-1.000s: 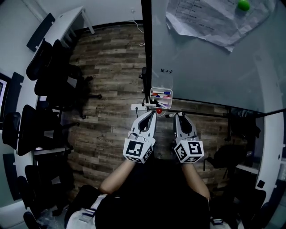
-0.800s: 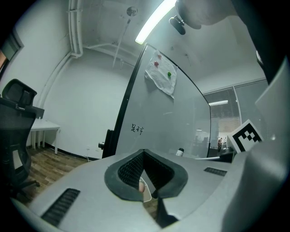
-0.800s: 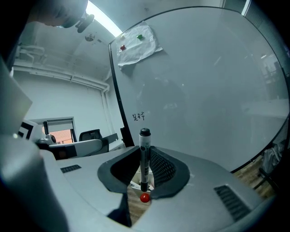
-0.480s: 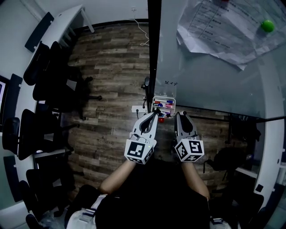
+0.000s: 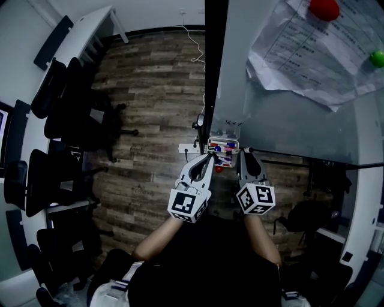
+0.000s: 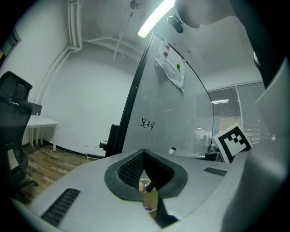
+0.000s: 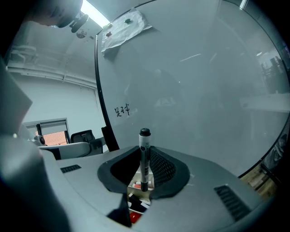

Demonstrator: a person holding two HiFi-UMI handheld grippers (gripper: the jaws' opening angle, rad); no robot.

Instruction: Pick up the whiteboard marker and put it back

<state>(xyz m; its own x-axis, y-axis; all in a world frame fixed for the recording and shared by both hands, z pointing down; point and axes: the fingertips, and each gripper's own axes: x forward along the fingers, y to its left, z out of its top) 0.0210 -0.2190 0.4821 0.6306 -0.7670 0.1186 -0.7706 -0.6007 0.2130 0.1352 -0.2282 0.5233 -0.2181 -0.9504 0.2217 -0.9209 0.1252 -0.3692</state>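
Observation:
My right gripper (image 7: 142, 181) is shut on a whiteboard marker (image 7: 144, 156), which stands upright between the jaws with its black cap on top. Just beyond and below the jaws is the white marker tray (image 7: 135, 185), holding several red, blue and black markers. In the head view the tray (image 5: 224, 140) hangs at the lower left corner of the glass whiteboard (image 5: 282, 120). The right gripper (image 5: 245, 154) is at its right end and the left gripper (image 5: 207, 157) is just below its left end. The left gripper (image 6: 147, 190) has its jaws together with nothing held.
Papers (image 5: 312, 54) are pinned to the board with a red magnet (image 5: 324, 9) and a green magnet (image 5: 377, 58). Handwriting (image 7: 121, 110) marks the glass. A black board post (image 5: 213, 60) runs up from the tray. Office chairs (image 5: 66, 120) line the left side on a wooden floor.
Both grippers have moved forward toward the whiteboard and now sit right at the marker tray. The marker stays upright in the right jaws.

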